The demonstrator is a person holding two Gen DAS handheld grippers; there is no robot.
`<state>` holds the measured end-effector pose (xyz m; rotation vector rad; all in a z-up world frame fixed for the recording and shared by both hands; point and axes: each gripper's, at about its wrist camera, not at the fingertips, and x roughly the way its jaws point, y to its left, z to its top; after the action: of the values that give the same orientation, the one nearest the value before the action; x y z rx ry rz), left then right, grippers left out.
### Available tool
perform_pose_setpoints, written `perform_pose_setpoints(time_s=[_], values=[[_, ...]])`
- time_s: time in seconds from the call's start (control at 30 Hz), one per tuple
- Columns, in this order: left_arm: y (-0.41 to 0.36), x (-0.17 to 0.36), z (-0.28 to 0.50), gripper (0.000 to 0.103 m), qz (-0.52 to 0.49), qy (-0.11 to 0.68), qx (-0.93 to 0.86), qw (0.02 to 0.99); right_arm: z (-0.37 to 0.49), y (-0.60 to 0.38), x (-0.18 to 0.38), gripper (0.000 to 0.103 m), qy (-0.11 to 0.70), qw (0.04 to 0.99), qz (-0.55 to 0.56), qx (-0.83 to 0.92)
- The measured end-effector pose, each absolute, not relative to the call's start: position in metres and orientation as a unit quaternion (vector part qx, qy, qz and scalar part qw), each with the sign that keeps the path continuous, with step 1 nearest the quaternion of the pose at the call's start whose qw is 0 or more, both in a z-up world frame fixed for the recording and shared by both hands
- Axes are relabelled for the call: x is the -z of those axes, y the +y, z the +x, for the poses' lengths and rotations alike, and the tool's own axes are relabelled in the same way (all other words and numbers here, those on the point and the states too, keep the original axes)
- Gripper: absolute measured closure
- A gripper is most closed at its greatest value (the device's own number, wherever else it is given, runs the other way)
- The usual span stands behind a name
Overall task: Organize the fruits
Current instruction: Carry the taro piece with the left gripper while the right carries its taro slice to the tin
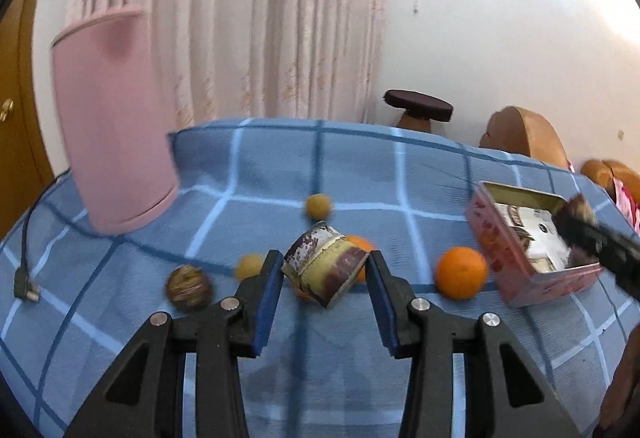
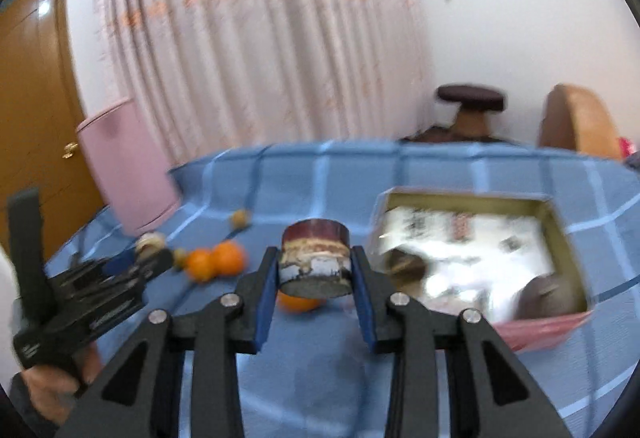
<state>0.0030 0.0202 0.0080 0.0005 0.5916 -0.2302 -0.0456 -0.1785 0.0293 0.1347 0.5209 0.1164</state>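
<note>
The left gripper clamps a tilted rusty tin at frame centre. The right gripper grips a maroon-topped tin. 1 orange lies on the blue checked cloth, just left of the open pink box.
</note>
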Motion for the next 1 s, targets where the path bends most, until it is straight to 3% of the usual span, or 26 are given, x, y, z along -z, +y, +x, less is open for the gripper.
perform_pose_setpoints(time_s=[0.37,0.73,1.0], values=[[-0.086,-0.029,0.013,0.059,0.013,0.276,0.185,0.943,-0.042,-0.296,-0.031,0.065,0.244,0.963,0.099,0.049],[-0.186,-0.021,0.020,0.059,0.053,0.294,0.241,0.923,-0.024,-0.330,-0.015,0.065,0.273,0.956,0.068,0.088],[-0.210,-0.006,0.027,0.059,0.076,0.310,0.237,0.917,-0.013,-0.336,-0.005,0.065,0.293,0.951,0.059,0.080]])
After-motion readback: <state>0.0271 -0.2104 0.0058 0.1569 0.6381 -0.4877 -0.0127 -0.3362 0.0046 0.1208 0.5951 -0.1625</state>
